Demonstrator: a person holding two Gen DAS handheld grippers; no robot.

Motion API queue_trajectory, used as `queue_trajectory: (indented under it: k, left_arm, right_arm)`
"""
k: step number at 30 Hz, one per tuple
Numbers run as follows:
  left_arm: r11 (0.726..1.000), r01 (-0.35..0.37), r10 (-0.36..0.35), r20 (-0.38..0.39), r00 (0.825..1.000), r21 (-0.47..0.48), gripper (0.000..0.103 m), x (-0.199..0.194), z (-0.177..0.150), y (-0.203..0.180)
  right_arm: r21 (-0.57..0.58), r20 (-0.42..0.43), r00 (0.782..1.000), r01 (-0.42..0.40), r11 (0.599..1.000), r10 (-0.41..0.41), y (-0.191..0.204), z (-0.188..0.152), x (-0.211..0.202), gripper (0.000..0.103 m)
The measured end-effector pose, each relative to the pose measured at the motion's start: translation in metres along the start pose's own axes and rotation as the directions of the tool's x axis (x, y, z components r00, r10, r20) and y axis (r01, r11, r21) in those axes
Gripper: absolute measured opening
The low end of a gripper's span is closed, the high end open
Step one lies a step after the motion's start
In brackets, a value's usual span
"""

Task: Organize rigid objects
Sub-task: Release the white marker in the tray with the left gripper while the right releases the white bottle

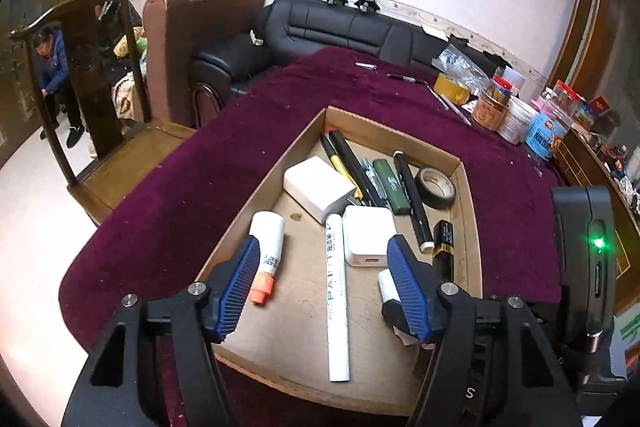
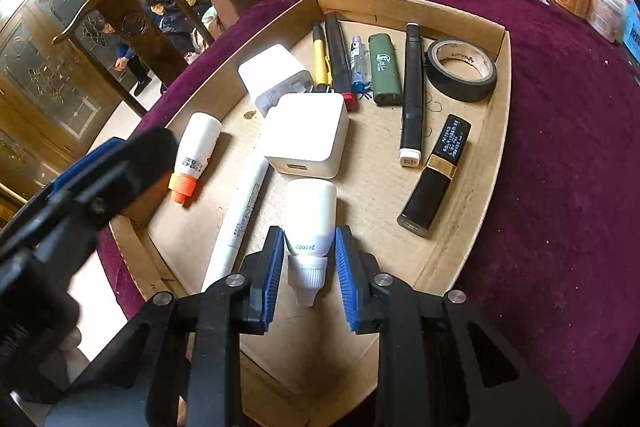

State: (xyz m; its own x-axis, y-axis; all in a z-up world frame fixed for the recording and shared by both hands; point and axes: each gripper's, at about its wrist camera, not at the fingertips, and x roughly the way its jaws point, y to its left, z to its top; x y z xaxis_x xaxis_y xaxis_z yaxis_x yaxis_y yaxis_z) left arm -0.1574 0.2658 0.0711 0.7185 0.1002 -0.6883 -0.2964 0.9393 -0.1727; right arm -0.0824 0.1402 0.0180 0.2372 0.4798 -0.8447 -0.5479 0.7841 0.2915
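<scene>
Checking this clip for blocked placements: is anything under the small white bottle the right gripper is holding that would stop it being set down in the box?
Nothing visible. The right gripper grips the white bottle over bare cardboard box floor; the white charger lies just beyond its base, the white paint marker alongside.

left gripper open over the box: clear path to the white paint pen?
Probably yes. The left gripper is open with the paint pen lying between its fingers, nothing on top. The white charger touches the pen's far end, so grab nearer the middle.

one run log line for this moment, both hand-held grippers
left hand-held gripper: open, empty, over paint marker | right hand-held gripper: shut on white bottle | cardboard tray: holds sorted items
</scene>
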Motion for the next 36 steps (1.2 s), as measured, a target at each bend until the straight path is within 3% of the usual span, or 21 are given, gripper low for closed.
queue_trajectory:
  k: [8,13,20,24,27,29,36]
  left_arm:
    - [0.999,-0.030,0.030,-0.009,1.000,0.016,0.064,-0.004,-0.001,-0.007]
    - [0.998,-0.061,0.061,-0.003,0.998,0.015,0.071,-0.008,-0.001,-0.009]
    - [0.997,-0.073,0.073,-0.005,0.997,0.010,0.072,-0.010,-0.003,-0.009]
    - [0.998,-0.069,0.069,-0.008,0.998,0.009,0.072,-0.011,-0.004,-0.009]
    - [0.998,-0.057,0.057,-0.008,0.998,-0.012,0.072,-0.012,-0.003,-0.004]
    - [0.999,-0.047,0.046,-0.009,0.999,-0.029,0.073,-0.011,-0.001,0.000]
    - [0.999,-0.027,0.027,-0.010,1.000,-0.030,0.073,-0.008,0.001,-0.001]
  right_arm:
    - [0.016,0.024,1.000,-0.013,1.000,0.013,-0.005,-0.005,-0.009,0.029]
    - [0.016,0.055,0.998,-0.032,0.999,0.031,-0.004,-0.008,-0.017,0.048]
    - [0.039,0.087,0.994,-0.062,0.997,0.059,-0.009,-0.012,-0.024,0.049]
    - [0.020,0.088,0.987,-0.135,0.991,0.133,-0.005,-0.012,-0.025,0.049]
    - [0.001,0.105,0.983,-0.150,0.989,0.149,0.000,-0.010,-0.028,0.060]
    - [0.016,0.098,0.978,-0.189,0.982,0.186,-0.002,-0.009,-0.028,0.060]
    - [0.042,0.134,0.978,-0.169,0.985,0.162,-0.010,-0.010,-0.033,0.060]
